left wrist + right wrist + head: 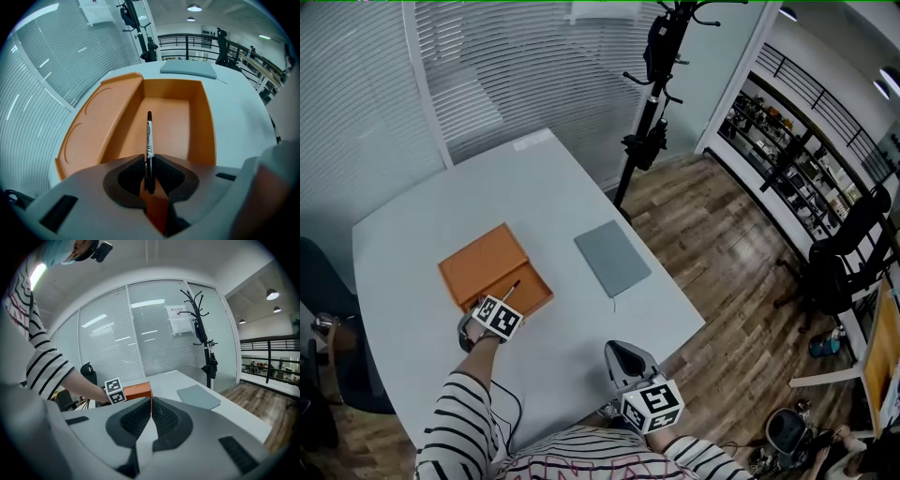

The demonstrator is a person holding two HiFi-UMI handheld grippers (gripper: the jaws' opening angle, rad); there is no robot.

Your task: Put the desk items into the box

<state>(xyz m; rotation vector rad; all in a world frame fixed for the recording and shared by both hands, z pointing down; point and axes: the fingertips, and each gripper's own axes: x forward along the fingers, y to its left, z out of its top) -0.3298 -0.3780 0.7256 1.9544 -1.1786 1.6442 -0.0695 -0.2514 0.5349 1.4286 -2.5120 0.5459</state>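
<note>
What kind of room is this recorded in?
Likely an office meeting room: a white table set against glass walls hung with blinds, a coat stand by the table's far corner, and a black office chair on the wood floor to the right.

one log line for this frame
left gripper: shut on pen | pen: over open orange box | right gripper: shut, empty | grey pad: on table, outside box
</note>
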